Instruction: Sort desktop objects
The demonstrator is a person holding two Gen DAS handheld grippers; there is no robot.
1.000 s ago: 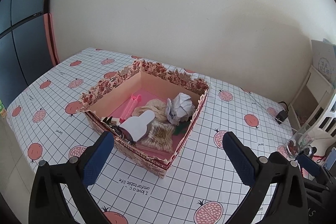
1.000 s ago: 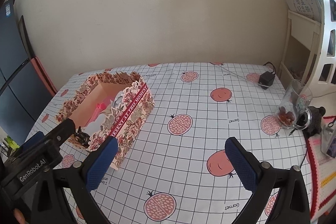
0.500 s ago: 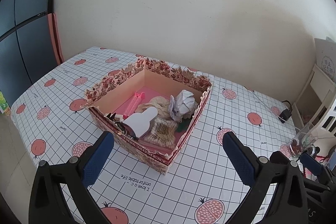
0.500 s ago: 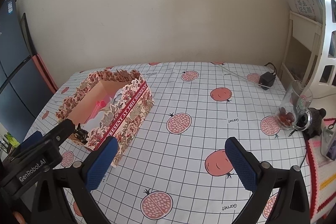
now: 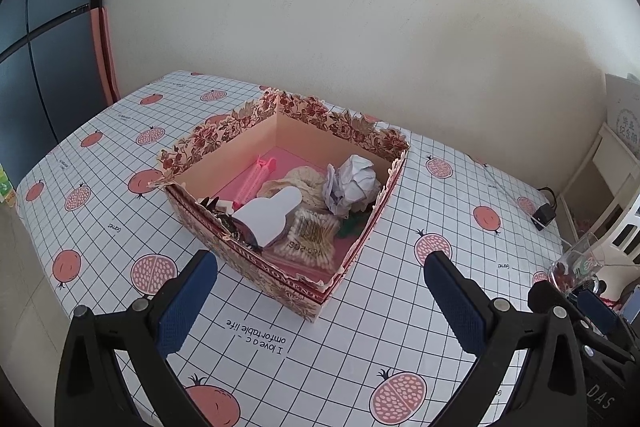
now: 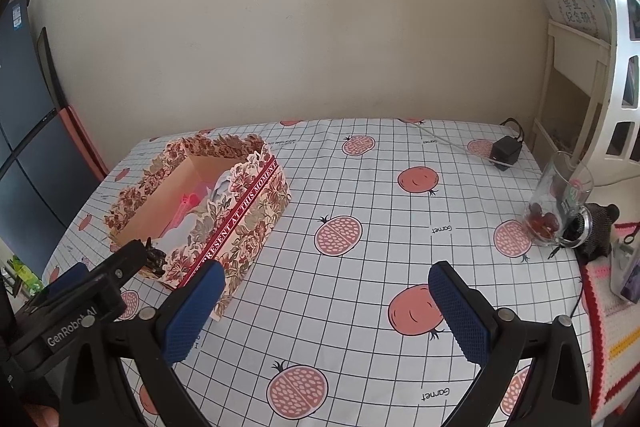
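Hovering spread and empty, left gripper (image 5: 320,291), right gripper (image 6: 324,301), floral box (image 5: 256,267) corner toward left camera

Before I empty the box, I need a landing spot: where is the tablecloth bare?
Bare cloth runs from the box to the glass, and in front of the box toward both open grippers. The adapter takes the far right corner. The box itself is crowded.
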